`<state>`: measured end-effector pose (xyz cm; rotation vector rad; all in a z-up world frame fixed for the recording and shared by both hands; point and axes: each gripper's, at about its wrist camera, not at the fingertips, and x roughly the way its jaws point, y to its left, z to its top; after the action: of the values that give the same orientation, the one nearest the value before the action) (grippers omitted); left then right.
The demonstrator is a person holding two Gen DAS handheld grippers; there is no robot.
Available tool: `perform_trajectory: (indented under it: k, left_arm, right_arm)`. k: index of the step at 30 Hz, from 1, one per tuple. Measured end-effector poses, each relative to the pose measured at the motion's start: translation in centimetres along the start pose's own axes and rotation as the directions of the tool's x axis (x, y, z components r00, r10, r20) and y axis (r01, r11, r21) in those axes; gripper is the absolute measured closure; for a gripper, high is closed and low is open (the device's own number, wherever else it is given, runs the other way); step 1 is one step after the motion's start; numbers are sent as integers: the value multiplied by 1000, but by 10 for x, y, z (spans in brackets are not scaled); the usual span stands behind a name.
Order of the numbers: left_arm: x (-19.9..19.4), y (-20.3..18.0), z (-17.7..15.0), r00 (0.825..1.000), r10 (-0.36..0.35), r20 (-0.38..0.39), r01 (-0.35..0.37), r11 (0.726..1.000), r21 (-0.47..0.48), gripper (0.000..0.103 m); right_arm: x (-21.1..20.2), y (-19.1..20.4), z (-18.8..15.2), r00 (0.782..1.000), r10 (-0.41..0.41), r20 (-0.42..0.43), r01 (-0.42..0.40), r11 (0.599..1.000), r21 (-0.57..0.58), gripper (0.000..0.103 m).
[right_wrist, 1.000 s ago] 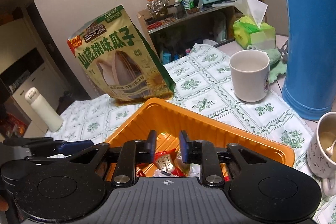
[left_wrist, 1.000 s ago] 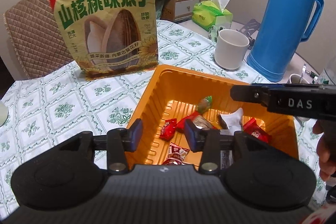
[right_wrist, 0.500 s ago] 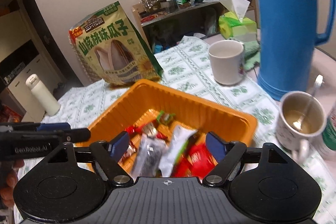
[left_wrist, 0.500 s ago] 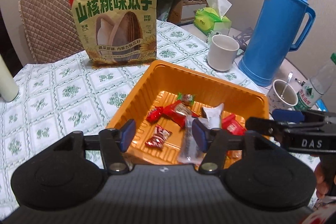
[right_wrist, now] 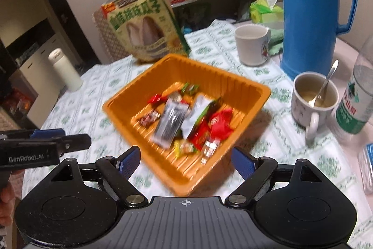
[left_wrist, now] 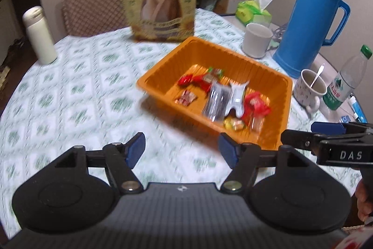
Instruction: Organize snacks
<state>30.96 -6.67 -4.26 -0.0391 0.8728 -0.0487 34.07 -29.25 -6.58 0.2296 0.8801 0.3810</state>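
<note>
Left wrist view: left gripper (left_wrist: 181, 148) hovers agape near orange tray (left_wrist: 163, 76).

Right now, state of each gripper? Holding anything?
Left gripper: open, holding nothing, short of the orange tray.
Right gripper: open, holding nothing, near that tray's edge.

An orange tray (right_wrist: 235, 83) holds red, silver and white wrappers (right_wrist: 198, 120). The tablecloth (left_wrist: 70, 95) is white with green floral squares. The thermos (left_wrist: 310, 22) is blue, the seed bag (left_wrist: 160, 1) green and tan.
</note>
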Motion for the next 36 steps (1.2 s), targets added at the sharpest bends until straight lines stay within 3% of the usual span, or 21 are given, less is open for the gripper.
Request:
perform_trajectory:
  k: [8,11,36]
  left_arm:
    - [-44,14,-41,998,58,-26,-59,997,-47,32]
    - [-59,21,-55,998,49,-28,-50,997,-62,27]
    - [-173,110,-170,1000,1,-18,-2,999,-53,27]
  right_arm:
    - [-21,27,-28,998,25,-58,-27,999,-38,18]
    - [-29,41,-38,997,26,-68,-29,999,-46,18]
    - [-99,182,-161,997,-9,-81,7,999,-32,18]
